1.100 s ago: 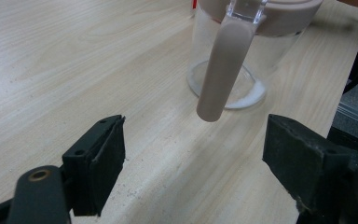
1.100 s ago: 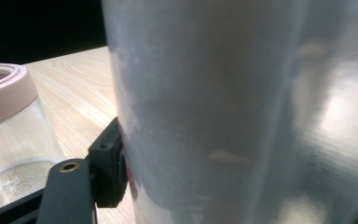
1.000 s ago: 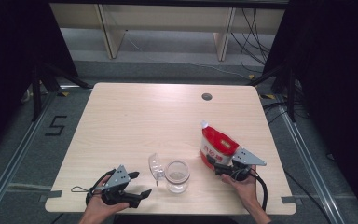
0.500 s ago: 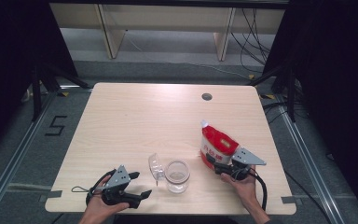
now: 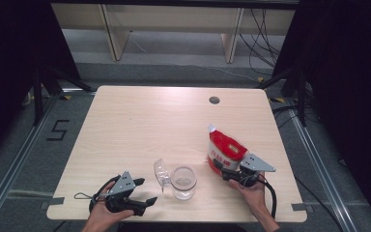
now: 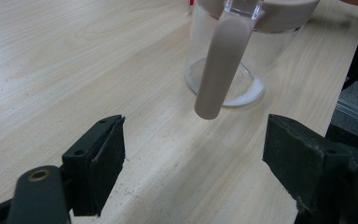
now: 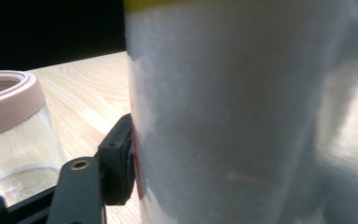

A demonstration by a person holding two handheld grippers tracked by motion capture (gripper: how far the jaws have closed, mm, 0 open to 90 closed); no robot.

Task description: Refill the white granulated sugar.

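Gripping red pouch (image 5: pixel 226 151) w/ right tool (image 5: pixel 233 173), just right of jar (image 5: pixel 183 181); left tool (image 5: pixel 142 193) released, jar ahead of it.

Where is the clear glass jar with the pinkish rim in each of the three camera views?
High view: the clear glass jar with the pinkish rim stands near the table's front edge, between the two grippers.
Left gripper view: top centre, beyond the open fingers, its strap hanging down.
Right gripper view: far left edge.
Shared landmark: the red and white pouch, beside the jar.
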